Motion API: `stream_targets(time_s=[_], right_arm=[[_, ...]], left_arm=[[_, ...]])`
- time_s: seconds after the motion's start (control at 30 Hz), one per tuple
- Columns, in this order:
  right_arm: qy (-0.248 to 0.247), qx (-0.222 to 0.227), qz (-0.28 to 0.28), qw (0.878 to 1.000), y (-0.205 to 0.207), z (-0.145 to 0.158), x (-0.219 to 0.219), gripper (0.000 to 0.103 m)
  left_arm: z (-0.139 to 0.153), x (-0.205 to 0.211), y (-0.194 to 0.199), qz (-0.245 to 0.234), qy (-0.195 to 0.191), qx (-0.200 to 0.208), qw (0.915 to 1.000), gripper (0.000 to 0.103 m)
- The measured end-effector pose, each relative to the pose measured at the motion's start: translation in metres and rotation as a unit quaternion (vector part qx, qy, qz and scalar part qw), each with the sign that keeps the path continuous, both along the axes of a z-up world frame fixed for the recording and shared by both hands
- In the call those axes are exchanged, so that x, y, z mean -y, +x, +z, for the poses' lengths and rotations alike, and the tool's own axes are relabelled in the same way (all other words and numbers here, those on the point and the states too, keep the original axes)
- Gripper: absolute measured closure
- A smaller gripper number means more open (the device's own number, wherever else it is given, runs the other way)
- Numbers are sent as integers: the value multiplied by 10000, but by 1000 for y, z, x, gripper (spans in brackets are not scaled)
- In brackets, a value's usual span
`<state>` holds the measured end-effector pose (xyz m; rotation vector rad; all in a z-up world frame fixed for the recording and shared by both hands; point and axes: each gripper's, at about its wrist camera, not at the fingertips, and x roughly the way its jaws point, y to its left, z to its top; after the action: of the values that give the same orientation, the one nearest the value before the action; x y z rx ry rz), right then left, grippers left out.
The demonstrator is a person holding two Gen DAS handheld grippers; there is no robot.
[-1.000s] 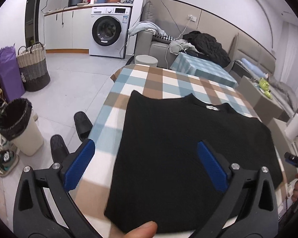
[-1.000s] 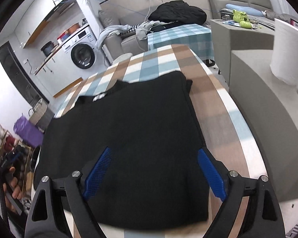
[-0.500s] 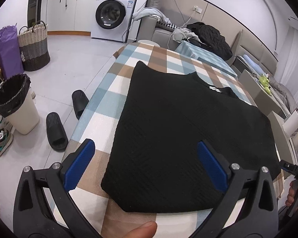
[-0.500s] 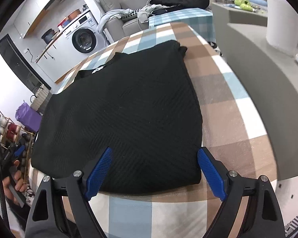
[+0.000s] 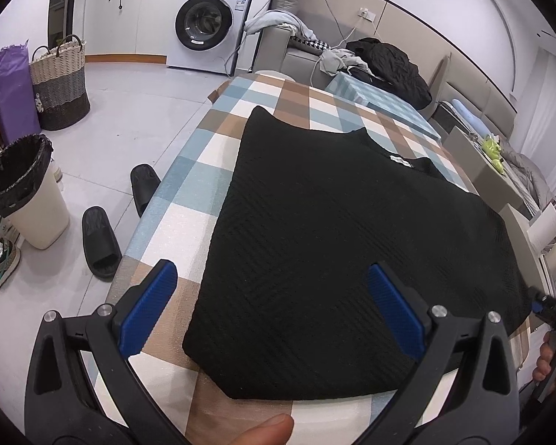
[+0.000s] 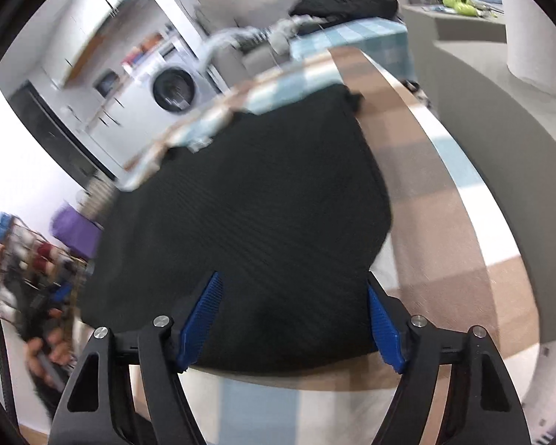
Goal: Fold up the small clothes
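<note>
- Left wrist view: my left tongs [image 5: 270, 309] hang spread wide, holding nothing, over the near left corner of a black knit top [image 5: 344, 244] lying flat on the checked worktop [image 5: 189, 200].
- Right wrist view, blurred: my right tongs [image 6: 293, 320] are closing, pads astride the top's [image 6: 263, 215] near right corner; I see no pinch.

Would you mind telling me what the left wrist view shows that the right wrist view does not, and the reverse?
Only the left wrist view shows the bin with a black liner, the pair of black slippers on the floor and the woven basket.

Only the right wrist view shows the white paper roll on the grey counter, and the right gripper, its jaws closing with the garment's near edge between them.

Both show the black knitted top lying flat on the checked tablecloth, and the washing machine.
</note>
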<state>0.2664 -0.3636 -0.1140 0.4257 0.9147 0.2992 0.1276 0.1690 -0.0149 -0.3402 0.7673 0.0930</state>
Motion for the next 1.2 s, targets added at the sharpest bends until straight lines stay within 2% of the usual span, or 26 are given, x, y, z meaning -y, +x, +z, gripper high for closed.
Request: stream_targets(time_s=[0.07, 0.13, 0.2, 0.23, 0.27, 0.33, 0.43, 0.5, 0.6, 0.67, 0.7, 0.8, 0.87, 0.9, 0.93, 1.1, 1.2], right_arm=[[331, 132, -71, 9993, 0, 3, 7, 27], [295, 114, -218, 9993, 2, 1, 11, 39], [301, 72, -240, 9992, 4, -2, 13, 46], [317, 65, -239, 9992, 5, -4, 13, 57], [271, 79, -263, 9993, 6, -5, 12, 64], [83, 111, -346, 9993, 8, -7, 11, 92], [22, 418, -279, 9987, 0, 0, 11, 98], [-188, 609, -469, 9969, -3, 9, 15, 98], [-618, 315, -599, 9958, 0, 5, 14, 98], [-677, 64, -564, 9961, 6, -2, 10, 96], [-634, 24, -565, 9964, 7, -3, 9, 92], [-469, 25, -574, 9972, 4, 2, 9, 80], [-264, 46, -697, 9972, -1, 4, 13, 68], [-107, 5, -763, 9970, -6, 3, 15, 58], [139, -87, -843, 9963, -11, -1, 18, 56], [684, -365, -1113, 9908, -39, -18, 24, 55], [1154, -567, -1096, 9856, -49, -29, 27, 55]], left_arm=[[0, 0, 0, -3, 14, -3, 10000, 1], [0, 1, 1, -5, 33, -8, 10000, 1], [-1, 1, 1, -7, 35, -21, 10000, 1], [-1, 1, 2, -3, 45, -34, 10000, 1], [-2, 2, 1, -4, 53, -49, 10000, 1], [-4, 2, 3, -5, 62, -79, 9999, 1], [-6, 1, 4, 15, 49, -126, 9999, 1], [-8, 0, 3, 21, 37, -135, 9999, 1], [-8, 0, 4, 23, 32, -141, 9999, 1], [-8, 0, 3, 11, 29, -143, 9999, 1], [-8, 1, 4, 2, 32, -140, 9999, 1], [-7, 2, 3, -1, 9, -142, 9999, 1], [-6, 3, -2, 12, -50, -130, 9999, 1], [-5, 2, -5, 16, -81, -121, 9999, 1], [-5, 1, -9, 39, -116, -113, 9999, 1], [-9, -5, -33, 257, -355, -158, 9989, 1], [-14, -11, -44, 372, -573, -242, 9974, 1]])
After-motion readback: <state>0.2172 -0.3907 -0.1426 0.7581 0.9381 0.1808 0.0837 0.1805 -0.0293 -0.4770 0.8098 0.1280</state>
